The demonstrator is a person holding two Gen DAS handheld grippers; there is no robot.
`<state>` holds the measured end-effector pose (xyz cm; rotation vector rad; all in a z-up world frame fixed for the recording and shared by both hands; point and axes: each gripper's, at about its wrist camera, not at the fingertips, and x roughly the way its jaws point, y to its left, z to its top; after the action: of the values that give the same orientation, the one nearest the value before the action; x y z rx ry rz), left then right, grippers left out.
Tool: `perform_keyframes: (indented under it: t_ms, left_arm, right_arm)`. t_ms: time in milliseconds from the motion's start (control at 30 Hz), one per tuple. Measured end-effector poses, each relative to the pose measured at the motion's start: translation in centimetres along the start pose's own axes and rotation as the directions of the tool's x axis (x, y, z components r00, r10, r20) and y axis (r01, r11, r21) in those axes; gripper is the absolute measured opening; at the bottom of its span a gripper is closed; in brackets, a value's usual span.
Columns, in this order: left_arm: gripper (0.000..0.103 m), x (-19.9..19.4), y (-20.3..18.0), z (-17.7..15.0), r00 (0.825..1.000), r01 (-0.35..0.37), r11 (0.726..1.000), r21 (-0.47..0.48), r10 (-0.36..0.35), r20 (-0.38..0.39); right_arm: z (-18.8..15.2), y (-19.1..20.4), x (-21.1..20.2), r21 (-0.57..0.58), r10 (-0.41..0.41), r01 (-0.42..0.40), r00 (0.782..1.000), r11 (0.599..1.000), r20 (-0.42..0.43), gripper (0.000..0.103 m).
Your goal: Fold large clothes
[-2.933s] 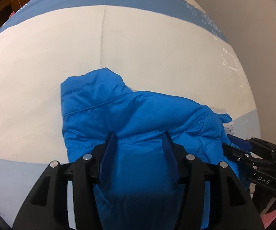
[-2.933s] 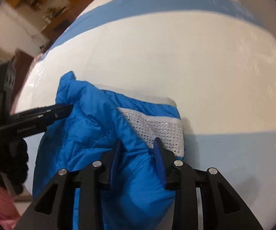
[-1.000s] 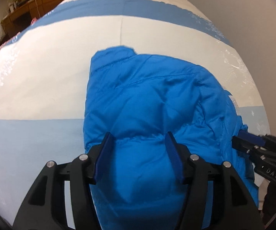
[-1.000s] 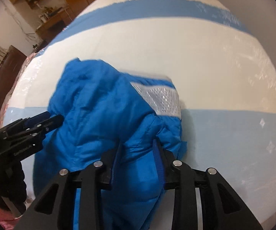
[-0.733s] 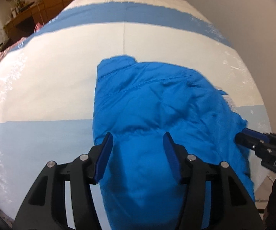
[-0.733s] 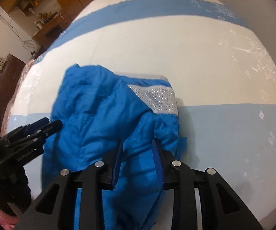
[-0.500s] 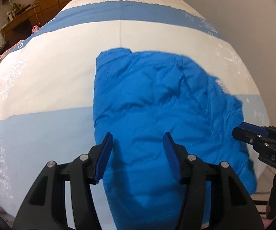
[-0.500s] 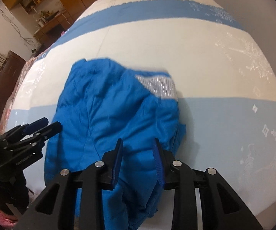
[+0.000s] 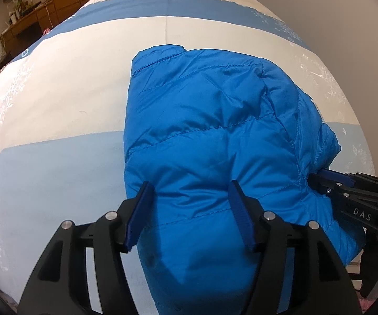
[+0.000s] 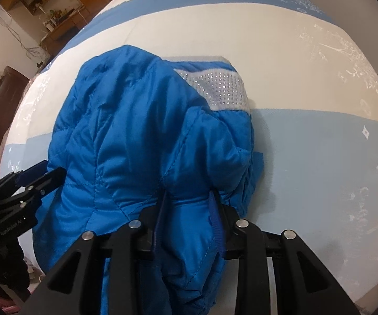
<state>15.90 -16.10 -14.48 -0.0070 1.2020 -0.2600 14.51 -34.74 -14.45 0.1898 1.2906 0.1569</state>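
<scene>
A bright blue puffy jacket (image 9: 209, 131) lies bunched on the bed, its near end hanging over the bed's near edge. My left gripper (image 9: 190, 203) straddles a thick fold at the near left corner; its jaws are opening, the pads still against the fabric. My right gripper (image 10: 189, 202) is shut on a pinched fold of the jacket (image 10: 136, 131) at the near right. A grey studded panel (image 10: 220, 92) shows at the far right. Each view shows the other gripper at the jacket's side: the right gripper (image 9: 320, 177) and the left gripper (image 10: 47, 170).
The bed cover (image 9: 57, 92) has cream, light blue and darker blue bands. A pale wall (image 9: 346, 26) runs along the right. Wooden furniture (image 9: 26, 13) and a dark cabinet (image 10: 0, 99) stand past the bed's left side.
The jacket now lies flatter and lower on the bed, and more of the bed shows around it. The left fingers stand slightly wider apart. The right gripper's hold looks unchanged.
</scene>
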Motion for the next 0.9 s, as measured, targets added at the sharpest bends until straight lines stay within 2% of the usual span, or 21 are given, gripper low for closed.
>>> perform_keyframes:
  t_ms: [67, 200, 333, 433, 533, 667, 767, 900]
  left_arm:
    - [0.06, -0.3, 0.1, 0.0, 1.0, 0.013, 1.0, -0.009, -0.013, -0.004]
    - [0.059, -1.3, 0.8, 0.1, 1.0, 0.021, 1.0, -0.012, -0.021, -0.01]
    - [0.062, -2.8, 1.1, 0.1, 1.0, 0.006, 1.0, 0.004, -0.006, 0.017]
    - [0.068, -3.7, 1.5, 0.1, 0.999, 0.012, 1.0, 0.008, -0.013, 0.034]
    - [0.074, -4.3, 1.8, 0.0, 0.999, 0.019, 1.0, 0.012, -0.019, 0.046]
    - [0.078, -4.5, 2.6, -0.2, 0.998, 0.047, 0.999, 0.004, -0.048, 0.04]
    - [0.079, -4.2, 3.3, -0.3, 0.997, 0.072, 0.997, -0.007, -0.072, 0.03]
    - [0.081, -3.2, 4.9, -0.5, 0.985, 0.171, 0.983, -0.065, -0.171, 0.0]
  right_arm:
    - [0.2, -0.2, -0.4, -0.004, 0.014, -0.014, 1.0, 1.0, 0.001, 0.032]
    - [0.0, -1.5, -2.1, 0.032, 0.11, -0.112, 0.993, 0.993, 0.034, 0.038]
    - [-0.4, -2.3, -3.8, 0.022, 0.143, -0.145, 0.987, 0.989, 0.07, 0.054]
    - [-0.6, -2.7, -4.8, 0.006, 0.124, -0.125, 0.988, 0.992, 0.094, 0.076]
    - [-1.0, -3.8, -5.3, 0.034, 0.156, -0.161, 0.982, 0.986, 0.109, 0.081]
    - [-1.2, -6.3, -4.4, 0.13, 0.285, -0.295, 0.954, 0.947, 0.089, 0.084]
    - [-0.9, -7.0, -3.4, 0.162, 0.322, -0.332, 0.943, 0.929, 0.082, 0.085]
    - [-1.4, -7.7, -2.4, 0.17, 0.368, -0.374, 0.927, 0.912, 0.07, 0.086]
